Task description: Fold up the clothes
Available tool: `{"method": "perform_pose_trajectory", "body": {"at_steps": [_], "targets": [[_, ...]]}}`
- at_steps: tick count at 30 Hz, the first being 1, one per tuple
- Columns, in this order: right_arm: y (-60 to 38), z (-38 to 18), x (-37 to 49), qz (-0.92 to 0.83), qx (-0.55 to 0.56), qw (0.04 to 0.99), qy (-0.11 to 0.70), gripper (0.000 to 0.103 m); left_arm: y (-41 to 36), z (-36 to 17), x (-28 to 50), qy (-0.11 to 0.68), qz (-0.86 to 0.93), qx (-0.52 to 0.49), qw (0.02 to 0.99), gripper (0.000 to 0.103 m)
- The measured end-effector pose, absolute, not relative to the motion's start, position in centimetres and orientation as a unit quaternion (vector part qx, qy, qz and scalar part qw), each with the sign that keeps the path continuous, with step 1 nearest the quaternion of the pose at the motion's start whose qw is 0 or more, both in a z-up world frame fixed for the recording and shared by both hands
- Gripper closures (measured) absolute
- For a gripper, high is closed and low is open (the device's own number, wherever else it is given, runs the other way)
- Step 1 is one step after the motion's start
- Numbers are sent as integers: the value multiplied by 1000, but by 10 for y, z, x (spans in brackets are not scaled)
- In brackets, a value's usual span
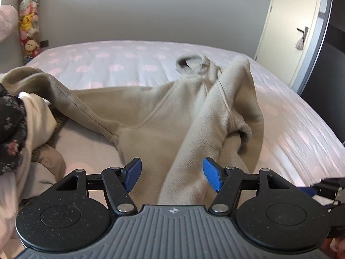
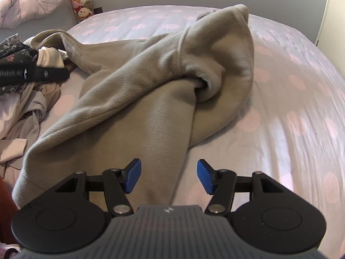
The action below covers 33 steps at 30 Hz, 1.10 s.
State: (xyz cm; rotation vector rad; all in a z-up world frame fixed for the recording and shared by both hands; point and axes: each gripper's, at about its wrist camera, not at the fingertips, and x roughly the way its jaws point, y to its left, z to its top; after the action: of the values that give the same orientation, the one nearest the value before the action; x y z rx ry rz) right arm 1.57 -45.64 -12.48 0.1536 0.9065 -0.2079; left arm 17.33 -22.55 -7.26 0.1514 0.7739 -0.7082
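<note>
Hoodie (image 1: 151, 116) lies beneath both gaping grippers (image 1: 171, 176) (image 2: 168, 176), unheld.

Polka-dot bedsheet (image 2: 280, 129) underneath; stuffed toys (image 1: 29, 21) stacked in the corner; door (image 1: 286, 32) right.

Lettering on black gripper body (image 2: 32, 73), seen at the left edge of the right wrist view: white print, blurred; it seems to begin "Robot", the rest cannot be made out.
Mark on grey ribbed gripper housing (image 1: 173, 211): a small round white emblem, no letters.
Other readable text: none.
</note>
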Motion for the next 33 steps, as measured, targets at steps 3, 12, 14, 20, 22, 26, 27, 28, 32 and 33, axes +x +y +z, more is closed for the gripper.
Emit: {"method": "perform_pose_trajectory", "body": {"at_steps": [3,12,14,20,22,26,27,28,32,33], "targets": [[-468,-129,15,-107,78,890,436,42,-237,-83,172,381,-341,89,854,41],[-512,-135,14,-135,78,890,430,38,-272,-123,178,414,-337,153,831,41],[-524,-137,12,-142,82,889,428,37,-276,-132,183,423,-335,159,827,41],[-558,-152,14,-155,96,883,433,36,-278,-152,204,443,-346,157,812,40],[-570,-158,18,-159,102,881,434,36,-277,-154,208,448,-349,154,809,42],[-594,-171,32,-166,128,878,429,36,-276,-152,211,454,-353,145,805,61],[-599,-175,37,-164,143,878,427,36,-276,-151,212,456,-353,142,805,66],[-603,-180,42,-160,161,877,423,36,-275,-150,213,459,-352,138,804,68],[-611,-199,65,-133,232,873,407,36,-270,-147,218,473,-353,124,798,72],[-610,-204,71,-125,245,872,405,36,-270,-146,218,475,-354,122,797,74]]}}
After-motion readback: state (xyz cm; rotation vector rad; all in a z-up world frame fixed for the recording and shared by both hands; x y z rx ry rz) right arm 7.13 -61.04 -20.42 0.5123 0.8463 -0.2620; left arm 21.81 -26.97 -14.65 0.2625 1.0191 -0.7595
